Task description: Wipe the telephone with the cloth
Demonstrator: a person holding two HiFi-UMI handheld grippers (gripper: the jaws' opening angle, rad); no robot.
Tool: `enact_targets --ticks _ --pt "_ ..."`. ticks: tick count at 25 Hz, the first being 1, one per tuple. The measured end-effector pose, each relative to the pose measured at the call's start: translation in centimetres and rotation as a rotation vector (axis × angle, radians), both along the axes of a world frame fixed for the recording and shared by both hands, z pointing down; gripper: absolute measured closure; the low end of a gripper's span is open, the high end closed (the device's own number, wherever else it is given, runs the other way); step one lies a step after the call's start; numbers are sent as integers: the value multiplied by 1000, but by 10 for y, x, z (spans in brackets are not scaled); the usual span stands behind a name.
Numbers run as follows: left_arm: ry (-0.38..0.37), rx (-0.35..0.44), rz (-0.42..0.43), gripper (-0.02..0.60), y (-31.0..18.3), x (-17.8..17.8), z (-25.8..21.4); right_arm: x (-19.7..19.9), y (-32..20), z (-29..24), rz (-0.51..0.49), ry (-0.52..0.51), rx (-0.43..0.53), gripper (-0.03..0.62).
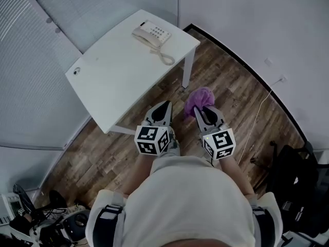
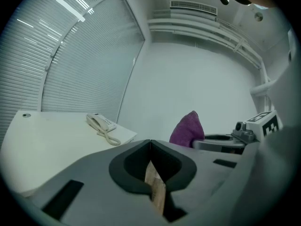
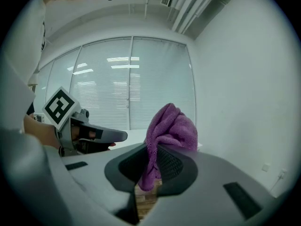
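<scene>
The cloth (image 1: 200, 96) is pinched, seemingly by one fold, in right gripper (image 1: 200, 110) fingers and could be dropped; left gripper (image 1: 165, 106) fingers are shut empty

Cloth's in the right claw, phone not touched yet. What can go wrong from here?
1. The right claw pinches only a fold of the purple cloth. The rest sticks out, so it may pull free while wiping.
2. The telephone sits near a corner of the table, and the left claw is shut and away from it. A sideways stroke may push it toward the edge.
3. The coiled cord lies loose by the table edge and could snag the cloth.
</scene>
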State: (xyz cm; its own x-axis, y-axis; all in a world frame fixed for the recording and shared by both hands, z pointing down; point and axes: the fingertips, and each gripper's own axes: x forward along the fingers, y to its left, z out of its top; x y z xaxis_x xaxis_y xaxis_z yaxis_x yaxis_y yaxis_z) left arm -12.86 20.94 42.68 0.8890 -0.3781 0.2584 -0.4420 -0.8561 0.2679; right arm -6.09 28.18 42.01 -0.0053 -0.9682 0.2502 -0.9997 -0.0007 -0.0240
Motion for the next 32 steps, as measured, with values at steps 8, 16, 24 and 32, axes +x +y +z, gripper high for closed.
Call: enact_targets --ticks 8,16,24,32 --pt "0 -8 -21 560 -77 12 -5 12 -72 -2 -51 10 -44 548" --pt "2 -50 -70 560 -147 17 5 18 -146 -2 -94 32 -56 548" --pt "1 -42 -82 560 -203 24 10 30 -219 -7 -130 48 -29 548" --pt "-4 -74 -137 560 -249 21 15 44 -265 -7 -141 40 -19 549"
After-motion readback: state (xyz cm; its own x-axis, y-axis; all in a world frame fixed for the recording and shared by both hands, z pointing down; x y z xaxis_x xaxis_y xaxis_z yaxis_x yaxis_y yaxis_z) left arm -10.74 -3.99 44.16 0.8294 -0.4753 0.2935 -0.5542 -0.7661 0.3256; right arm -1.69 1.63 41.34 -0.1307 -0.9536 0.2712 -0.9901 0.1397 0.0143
